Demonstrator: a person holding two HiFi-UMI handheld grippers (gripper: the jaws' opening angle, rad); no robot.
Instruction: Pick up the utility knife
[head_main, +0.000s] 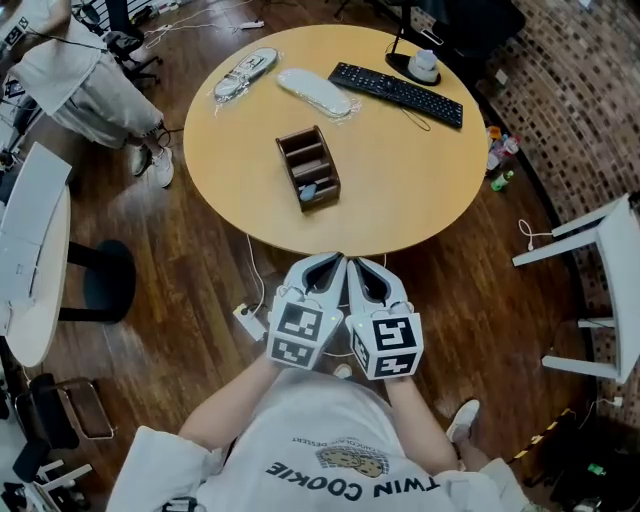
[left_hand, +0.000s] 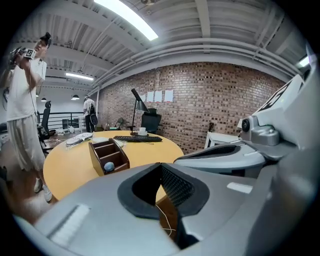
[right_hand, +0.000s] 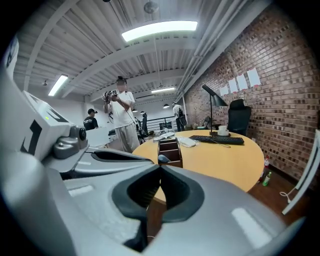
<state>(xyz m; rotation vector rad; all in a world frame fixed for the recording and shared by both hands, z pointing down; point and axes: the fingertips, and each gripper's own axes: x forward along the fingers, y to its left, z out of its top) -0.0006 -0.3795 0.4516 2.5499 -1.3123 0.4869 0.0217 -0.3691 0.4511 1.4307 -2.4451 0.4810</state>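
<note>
Both tools are closed and empty. The left gripper (head_main: 336, 259) and right gripper (head_main: 357, 263) hang side by side just off the table's (head_main: 410, 180) near edge, over the floor (head_main: 200, 290), with their tips aimed at the table. Each gripper view shows the pads meeting at the tip with nothing between them.

The knife (head_main: 308, 191) is probably the blue-grey rounded end showing in the organizer's (head_main: 287, 165) nearest compartment. The walls hide the rest of it, so that is a guess. The organizer stands near the table's middle, a little toward the near edge, well apart from the keyboard (head_main: 396, 93) at the far edge.

The step in hand looks like the approach, with the reach across the near edge not yet made. To do it well:

- Pick one gripper for the grasp. Either is about equally placed, as the organizer lies almost straight ahead.
- Spread the jaws before they reach the compartment, not inside it, where the walls leave little room.
- Come in from above and set the jaws so the pads close across the handle rather than along the dividers.
- Grip the exposed end firmly and lift straight up, so the knife slides out without catching.

The organizer seems light and could tip or drag along. Resting the other gripper on its far wall would likely steady it.
</note>
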